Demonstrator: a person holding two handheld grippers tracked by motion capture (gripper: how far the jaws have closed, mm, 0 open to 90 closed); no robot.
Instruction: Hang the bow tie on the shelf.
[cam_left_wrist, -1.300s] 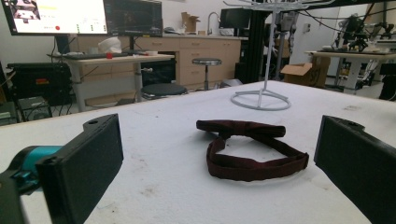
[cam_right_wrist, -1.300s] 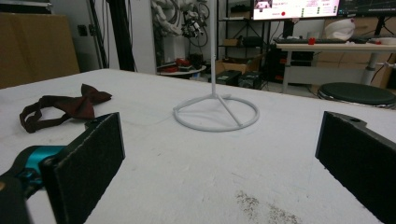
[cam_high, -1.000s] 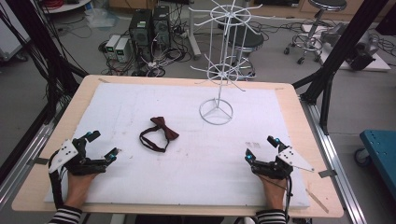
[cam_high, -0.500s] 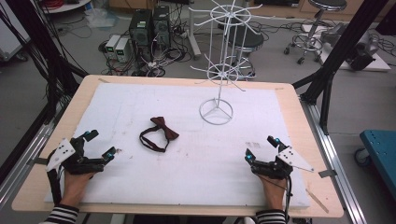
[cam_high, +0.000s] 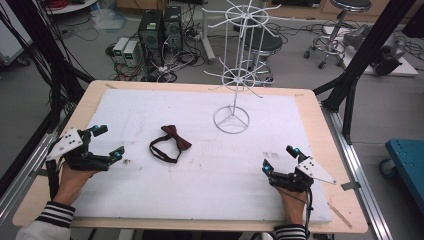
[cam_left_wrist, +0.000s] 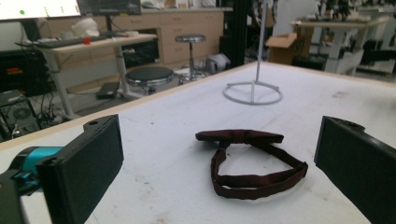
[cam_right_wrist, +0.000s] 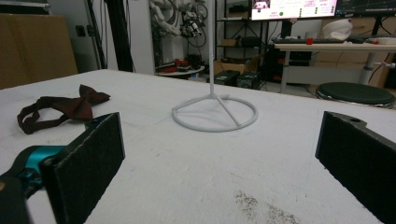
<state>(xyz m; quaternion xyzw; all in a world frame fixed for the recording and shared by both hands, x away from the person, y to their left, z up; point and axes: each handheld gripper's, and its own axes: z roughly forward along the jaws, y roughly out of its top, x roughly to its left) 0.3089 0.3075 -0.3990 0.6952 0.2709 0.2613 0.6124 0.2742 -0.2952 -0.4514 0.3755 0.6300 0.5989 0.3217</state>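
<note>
A dark maroon bow tie (cam_high: 170, 143) with its strap looped lies flat on the white mat, left of centre. In the left gripper view the bow tie (cam_left_wrist: 250, 161) lies just ahead of the jaws. My left gripper (cam_high: 108, 142) rests at the left of the mat, open and empty, its jaws turned toward the tie. A white wire display stand (cam_high: 231, 119) rises behind the tie, with hooked arms up its pole. In the right gripper view its ring base (cam_right_wrist: 215, 113) sits ahead. My right gripper (cam_high: 280, 159) is open and empty at the front right.
The white mat (cam_high: 210, 185) covers most of the wooden table (cam_high: 322, 130). A dark smudge (cam_right_wrist: 261, 207) marks the mat near the right gripper. Computers, cables and stools stand on the floor beyond the far edge. Black frame posts flank both sides.
My left gripper has shifted slightly left and toward the front edge. The right gripper, bow tie and stand stay where they were.
</note>
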